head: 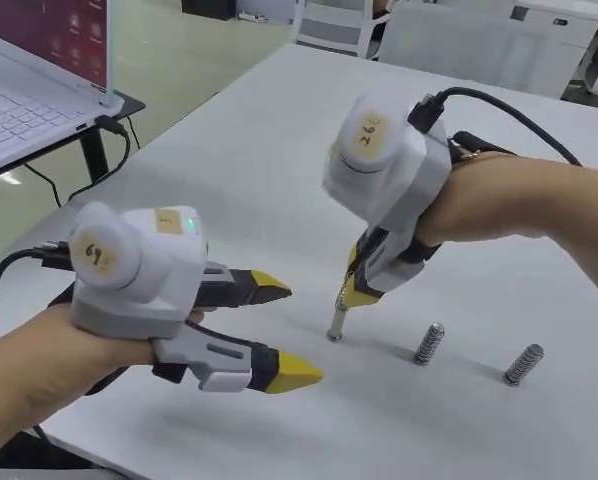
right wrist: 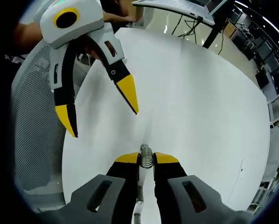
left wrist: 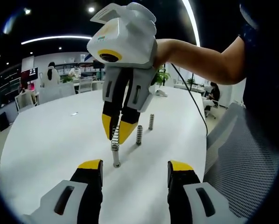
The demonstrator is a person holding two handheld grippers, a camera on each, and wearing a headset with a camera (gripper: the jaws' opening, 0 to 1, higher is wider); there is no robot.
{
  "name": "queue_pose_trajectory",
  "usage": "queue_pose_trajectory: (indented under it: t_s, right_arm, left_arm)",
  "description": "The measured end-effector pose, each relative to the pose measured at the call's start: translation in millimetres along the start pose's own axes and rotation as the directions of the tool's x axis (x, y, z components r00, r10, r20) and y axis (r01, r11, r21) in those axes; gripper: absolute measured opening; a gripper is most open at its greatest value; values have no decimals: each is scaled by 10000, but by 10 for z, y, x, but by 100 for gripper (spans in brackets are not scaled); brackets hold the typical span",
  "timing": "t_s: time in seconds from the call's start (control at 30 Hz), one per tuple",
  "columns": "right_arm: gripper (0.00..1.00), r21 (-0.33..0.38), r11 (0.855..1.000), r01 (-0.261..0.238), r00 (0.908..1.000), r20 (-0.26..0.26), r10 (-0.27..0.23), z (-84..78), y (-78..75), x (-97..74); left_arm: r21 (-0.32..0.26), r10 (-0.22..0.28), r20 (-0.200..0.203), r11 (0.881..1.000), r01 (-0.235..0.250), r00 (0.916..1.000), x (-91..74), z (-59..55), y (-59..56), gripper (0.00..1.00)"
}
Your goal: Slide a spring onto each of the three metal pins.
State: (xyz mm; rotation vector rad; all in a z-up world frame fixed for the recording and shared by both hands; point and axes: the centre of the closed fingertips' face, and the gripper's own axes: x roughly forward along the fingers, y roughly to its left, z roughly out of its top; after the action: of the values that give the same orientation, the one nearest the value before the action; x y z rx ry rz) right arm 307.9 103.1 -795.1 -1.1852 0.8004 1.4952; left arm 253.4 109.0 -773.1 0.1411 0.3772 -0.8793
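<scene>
- Surface: white and wide; everything for the job sits near its front edge, on your right-hand side.
- Laptop: open on a dark stand off the far-left corner of the surface, well apart from the work.
- Left gripper: low over the surface at front left, lying roughly level. Its jaws are spread wide with nothing between them, and the yellow tips point toward the pin.
- Right gripper: pointing almost straight down just above the pin, jaws clamped on the spring.
- Spring: pinched between your right jaws and standing upright. In the left gripper view its lower coils sit at the top of the pin. How far it's on, I cannot tell.
- Pin: upright on the surface directly under the right jaws, lower shaft bare.
- Middle pin: just right of that one, already wearing a spring.
- End pin: furthest right in the same row, also sprung, both clear of either gripper.
</scene>
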Motion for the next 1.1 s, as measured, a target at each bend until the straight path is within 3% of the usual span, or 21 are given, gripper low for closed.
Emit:
queue_pose_trajectory:
  t_s: [0.5, 1.1]
  right_arm:
    - [9, -16, 9997, -241, 9981, -565, 240, -52, 15, 219]
    - [9, 153, 9990, -414, 9967, -693, 424, -149, 62, 423]
  left_arm:
    - [6, 82, 39, 10000, -82, 10000, -18, 6, 14, 51]
    - [16, 90, -63, 10000, -90, 9999, -15, -9, 21, 51]
